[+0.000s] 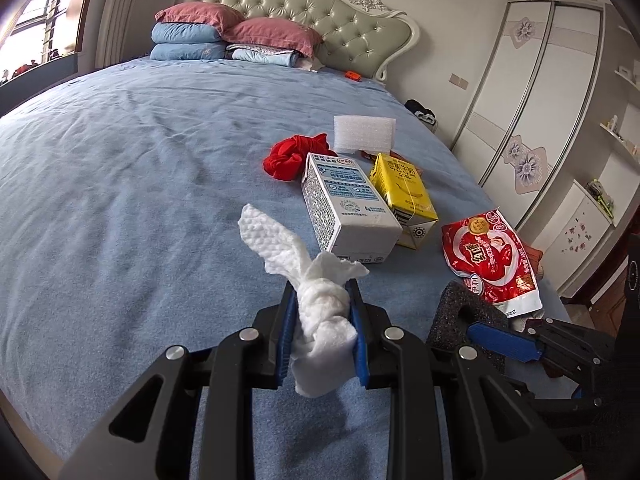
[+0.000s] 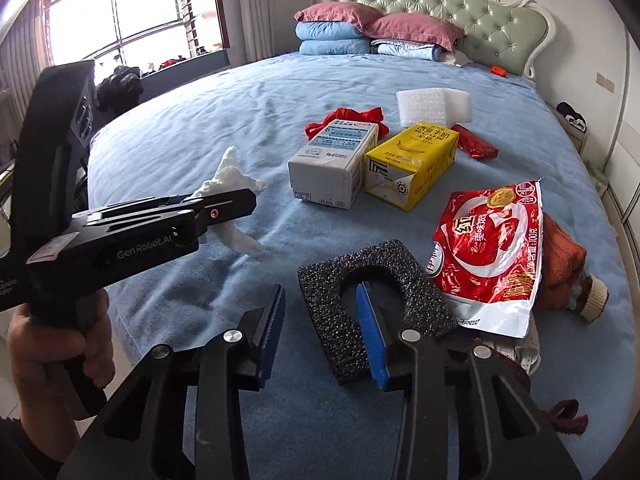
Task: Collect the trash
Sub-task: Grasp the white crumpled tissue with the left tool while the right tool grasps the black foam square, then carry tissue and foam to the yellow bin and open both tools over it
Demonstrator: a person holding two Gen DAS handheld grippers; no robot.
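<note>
Trash lies scattered on the blue bed (image 2: 200,140). At the left, the left gripper (image 1: 322,300) has its fingers (image 1: 286,328) clamped tight on a crumpled white tissue (image 1: 320,308), lifted off the sheet; a hand (image 2: 56,344) holds its handle. Next come a red cloth (image 1: 290,156), a white carton (image 1: 344,204) and a yellow carton (image 1: 404,192) lying side by side, with a white foam pad (image 1: 364,134) behind them. Nearer, the right gripper (image 2: 324,300) straddles one arm of a black foam piece (image 2: 320,296): its right finger sits in the cut-out, its left finger outside, apart from the foam. Just right lies a red snack bag (image 2: 492,248), overlapping an orange garment (image 2: 560,256).
</note>
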